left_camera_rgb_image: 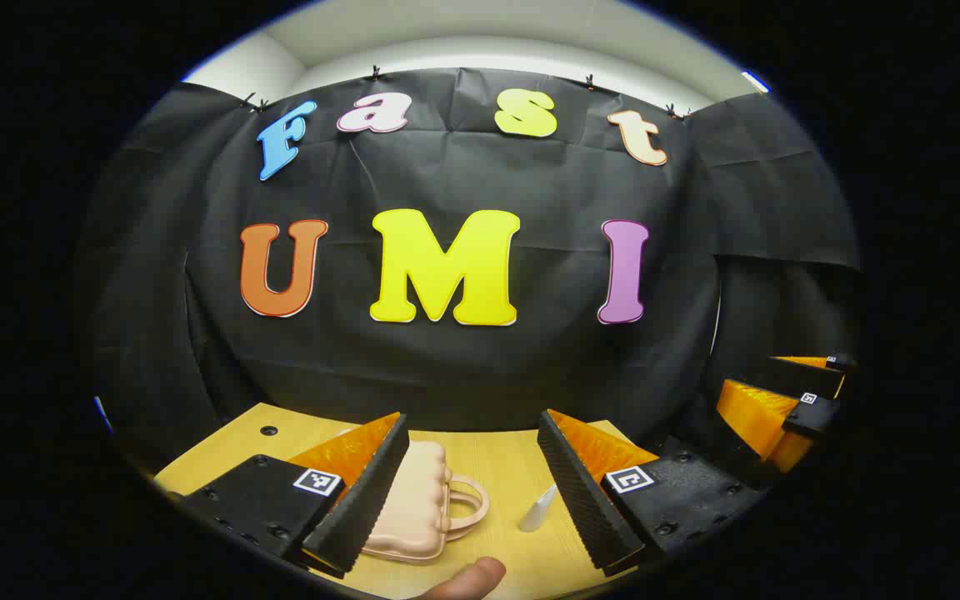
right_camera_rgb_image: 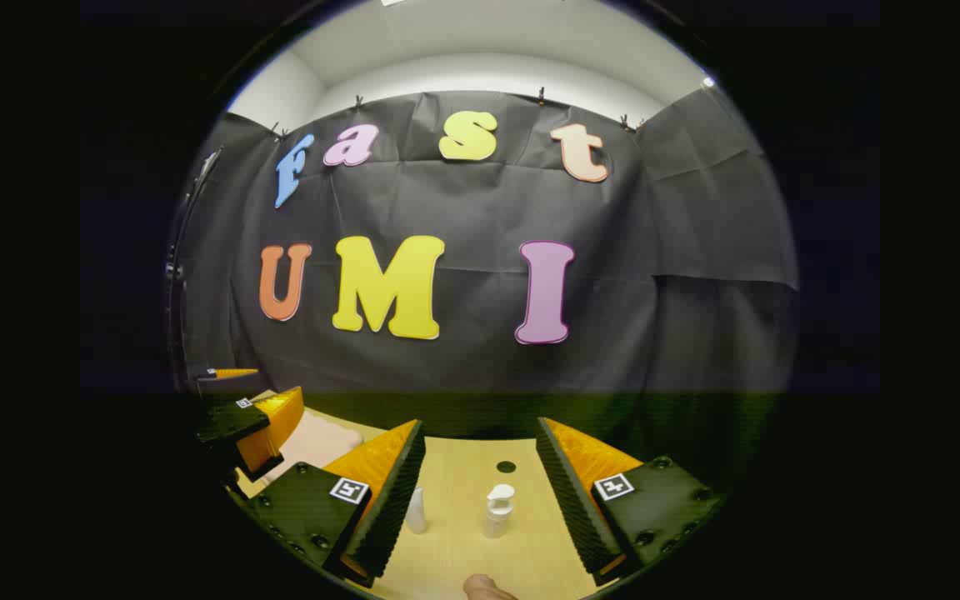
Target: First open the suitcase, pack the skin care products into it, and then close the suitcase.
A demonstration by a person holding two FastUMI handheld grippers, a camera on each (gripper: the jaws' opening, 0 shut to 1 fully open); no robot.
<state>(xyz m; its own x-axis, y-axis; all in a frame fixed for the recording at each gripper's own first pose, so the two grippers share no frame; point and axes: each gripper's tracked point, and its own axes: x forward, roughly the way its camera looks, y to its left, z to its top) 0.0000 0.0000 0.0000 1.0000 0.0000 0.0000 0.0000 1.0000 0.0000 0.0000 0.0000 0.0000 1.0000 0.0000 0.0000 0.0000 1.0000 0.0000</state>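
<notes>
The left tongs (left_camera_rgb_image: pixel 472 492) are held wide apart above the wooden worktop (left_camera_rgb_image: pixel 505 467), with nothing between the fingers. In the left gripper view a small pink suitcase (left_camera_rgb_image: pixel 417 508) is seen lying closed on the worktop, partly hidden behind the left-hand finger, its loop handle turned towards the gap. Just beside the other finger a small white tube (left_camera_rgb_image: pixel 538 510) is seen. A fingertip (left_camera_rgb_image: pixel 472 579) is visible at the bottom edge. The right tongs (left_camera_rgb_image: pixel 780 408) are seen at the right edge of that view, held well above the worktop.

The right tongs (right_camera_rgb_image: pixel 480 500) are likewise spread wide and empty. Between the fingers, in the right gripper view, a white pump bottle (right_camera_rgb_image: pixel 498 510) stands upright, with the white tube (right_camera_rgb_image: pixel 416 510) near it. The suitcase (right_camera_rgb_image: pixel 322 442) lies towards the worktop's left side, with the left tongs (right_camera_rgb_image: pixel 251 425) over it.
</notes>
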